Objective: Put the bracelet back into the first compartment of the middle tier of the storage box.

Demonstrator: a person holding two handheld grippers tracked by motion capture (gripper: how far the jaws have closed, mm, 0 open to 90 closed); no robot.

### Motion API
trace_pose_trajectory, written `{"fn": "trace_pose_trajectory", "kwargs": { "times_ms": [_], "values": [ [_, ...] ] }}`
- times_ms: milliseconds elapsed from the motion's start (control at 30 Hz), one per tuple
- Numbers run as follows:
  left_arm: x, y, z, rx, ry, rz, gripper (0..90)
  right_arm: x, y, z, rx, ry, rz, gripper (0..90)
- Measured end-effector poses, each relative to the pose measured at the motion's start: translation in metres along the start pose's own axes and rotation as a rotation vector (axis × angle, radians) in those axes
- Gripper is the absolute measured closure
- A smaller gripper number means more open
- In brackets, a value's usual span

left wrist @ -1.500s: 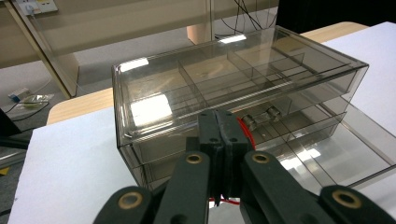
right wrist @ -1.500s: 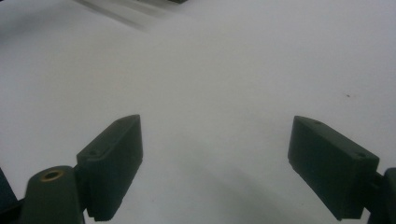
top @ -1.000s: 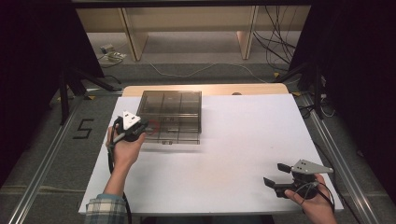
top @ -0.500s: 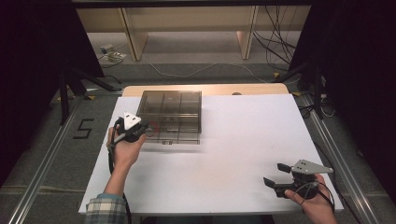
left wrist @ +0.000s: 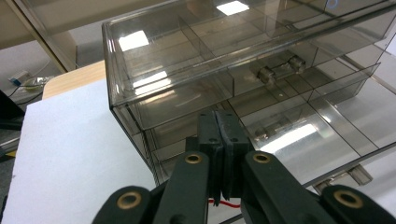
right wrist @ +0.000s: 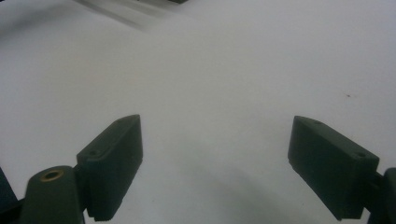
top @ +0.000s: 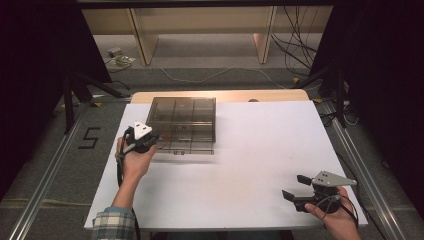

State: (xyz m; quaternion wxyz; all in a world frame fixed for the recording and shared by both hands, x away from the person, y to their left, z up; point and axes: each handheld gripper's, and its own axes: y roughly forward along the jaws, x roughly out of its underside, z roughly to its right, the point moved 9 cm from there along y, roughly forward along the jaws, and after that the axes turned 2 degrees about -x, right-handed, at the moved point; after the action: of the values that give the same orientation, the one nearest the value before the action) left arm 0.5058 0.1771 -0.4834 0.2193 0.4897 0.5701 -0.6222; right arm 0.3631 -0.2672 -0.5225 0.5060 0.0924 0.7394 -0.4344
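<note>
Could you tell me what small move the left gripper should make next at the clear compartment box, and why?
Probably a slow, short pull of the left gripper toward the person. Its jaws are pressed together at the near left corner of the clear compartment box, apparently pinching something thin; a red strand shows just below them. The right gripper rests open, far off over the white tabletop.

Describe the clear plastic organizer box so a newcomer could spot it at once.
Start at the white table top; toward its far left stands the clear organizer box, a smoky see-through case divided into compartments. The left tool, jaws shut, sits at its near left corner. Nothing else on the table is see-through or boxy.
</note>
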Motion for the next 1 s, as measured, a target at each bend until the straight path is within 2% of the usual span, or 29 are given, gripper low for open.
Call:
{"fn": "trace_pose_trajectory", "kwargs": {
  "times_ms": [633, 1000],
  "values": [
    [0.0079, 0.0075, 0.0011, -0.003, 0.020, -0.033, 88.3, -0.0001, 0.0000, 0.0000, 0.001, -0.001, 0.000, 18.7],
    [0.0075, 0.0088, 0.0002, -0.021, 0.030, -0.025, 80.1, -0.0001, 0.0000, -0.0002, 0.000, -0.001, 0.000, 18.7]
  ]
}}
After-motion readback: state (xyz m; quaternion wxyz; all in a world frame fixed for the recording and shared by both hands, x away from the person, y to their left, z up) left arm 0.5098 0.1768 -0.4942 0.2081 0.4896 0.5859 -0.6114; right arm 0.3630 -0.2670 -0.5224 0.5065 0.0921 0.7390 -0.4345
